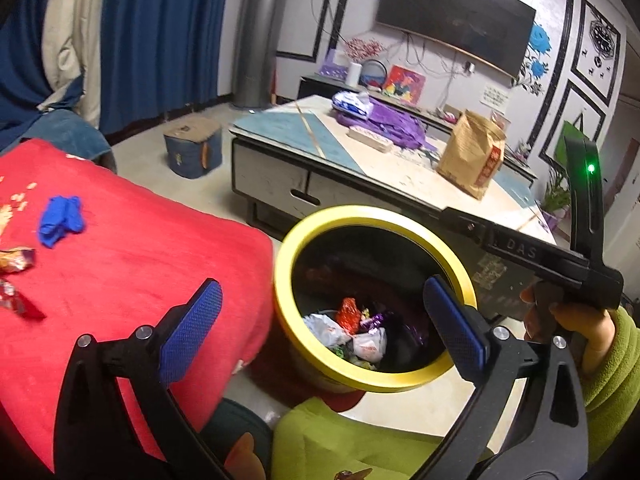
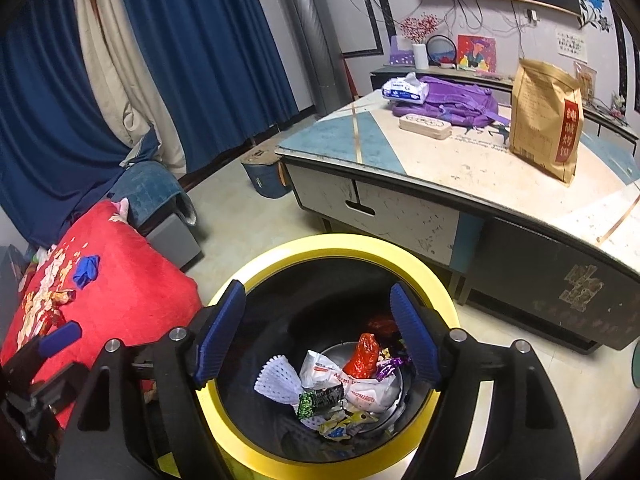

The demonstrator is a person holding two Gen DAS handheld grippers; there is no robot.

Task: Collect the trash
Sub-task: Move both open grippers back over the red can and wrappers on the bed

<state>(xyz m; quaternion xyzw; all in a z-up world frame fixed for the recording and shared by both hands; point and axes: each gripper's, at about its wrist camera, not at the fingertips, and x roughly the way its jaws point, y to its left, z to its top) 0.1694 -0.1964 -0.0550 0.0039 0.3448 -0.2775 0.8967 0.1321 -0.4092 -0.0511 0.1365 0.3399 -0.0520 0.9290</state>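
Here, a red blanket (image 1: 132, 248) carries a blue glove (image 1: 61, 220) and stray wrappers (image 1: 16, 260) beside the yellow-rimmed bin (image 2: 332, 242) holding more trash (image 2: 344, 384), over which the right gripper (image 2: 320, 336) and left gripper (image 1: 320, 328) hang, fingers spread and empty.

home living room | wall-mounted TV (image 1: 456, 12) over low cabinet (image 1: 320, 80) | blue curtains (image 2: 208, 52) | coffee table (image 2: 472, 164) with drawers, carrying tissue pack (image 2: 405, 88), purple bag (image 2: 456, 104), paper sack (image 2: 548, 120) | red blanket (image 1: 132, 248) on seat | wall clock (image 1: 603, 38), flower decals (image 1: 540, 40) | yellow-rimmed bin (image 2: 320, 246) on tiled floor (image 2: 232, 208)
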